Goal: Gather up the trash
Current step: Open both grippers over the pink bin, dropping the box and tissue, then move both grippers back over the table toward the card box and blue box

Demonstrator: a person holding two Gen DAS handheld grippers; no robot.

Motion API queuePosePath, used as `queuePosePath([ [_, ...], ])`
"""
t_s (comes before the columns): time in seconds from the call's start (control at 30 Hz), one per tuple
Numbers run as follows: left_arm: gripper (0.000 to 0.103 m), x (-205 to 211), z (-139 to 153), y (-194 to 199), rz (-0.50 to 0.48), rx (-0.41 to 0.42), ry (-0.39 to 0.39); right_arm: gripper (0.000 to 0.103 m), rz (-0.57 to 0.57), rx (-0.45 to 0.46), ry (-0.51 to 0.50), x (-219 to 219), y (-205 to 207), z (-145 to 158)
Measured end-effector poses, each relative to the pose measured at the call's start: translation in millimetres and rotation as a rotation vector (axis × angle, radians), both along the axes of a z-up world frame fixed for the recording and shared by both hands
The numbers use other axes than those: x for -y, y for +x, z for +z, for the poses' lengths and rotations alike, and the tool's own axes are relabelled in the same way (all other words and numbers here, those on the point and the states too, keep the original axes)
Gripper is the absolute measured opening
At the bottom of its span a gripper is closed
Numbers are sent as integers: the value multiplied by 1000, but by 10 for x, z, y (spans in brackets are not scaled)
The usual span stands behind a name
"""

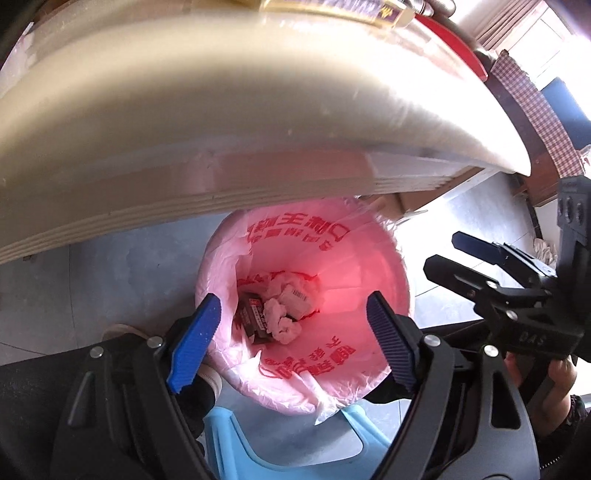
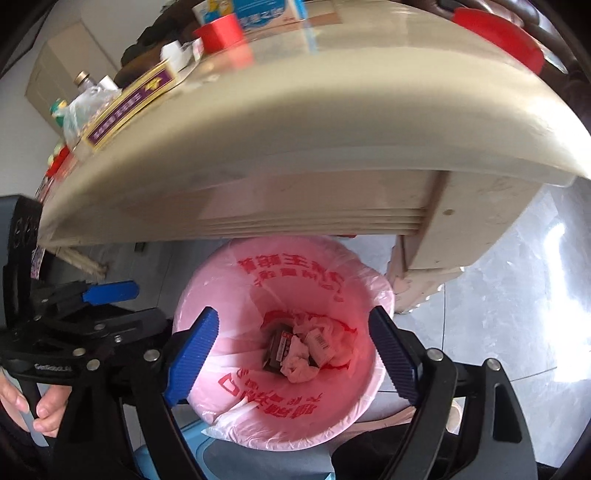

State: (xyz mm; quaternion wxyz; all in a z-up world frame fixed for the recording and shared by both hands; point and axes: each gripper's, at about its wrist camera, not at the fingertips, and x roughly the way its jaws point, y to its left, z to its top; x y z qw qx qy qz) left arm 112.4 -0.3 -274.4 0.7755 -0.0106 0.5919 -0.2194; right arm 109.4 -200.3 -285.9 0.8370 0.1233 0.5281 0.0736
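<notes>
A bin lined with a pink bag printed in red stands on the floor under the table edge. At its bottom lie crumpled white tissue, a dark small box and a white packet with a barcode. My left gripper hangs over the bin mouth, open, nothing between its blue pads. My right gripper hovers beside it over the same bin, also open and holding nothing.
A beige table overhangs the bin; its leg stands right of it. On top are a red tape roll, a purple and gold box and a bottle. A light blue stool sits below the bin.
</notes>
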Motion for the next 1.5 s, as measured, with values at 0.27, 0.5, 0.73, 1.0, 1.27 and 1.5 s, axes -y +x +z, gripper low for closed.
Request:
queuePosePath([
  [0.27, 79, -143, 335, -81, -12, 51, -33, 82, -26, 49, 8, 115, -89, 194],
  [0.5, 84, -35, 997, -228, -201, 255, 177, 82, 43, 166, 83, 33, -261, 711],
  [0.73, 90, -133, 1870, 11, -268, 332, 163, 82, 178, 325, 30, 31, -223, 1629],
  [1.0, 92, -99, 2545, 233, -397, 359, 163, 88, 378, 474, 30, 69, 145, 2706],
  [1.27, 92, 172, 2310, 544, -576, 311, 242, 88, 523, 452, 4, 113, 774, 2980],
  [1.5, 92, 415, 1855, 759, -703, 229, 236, 88, 552, 364, -15, 243, 1395, 2608],
])
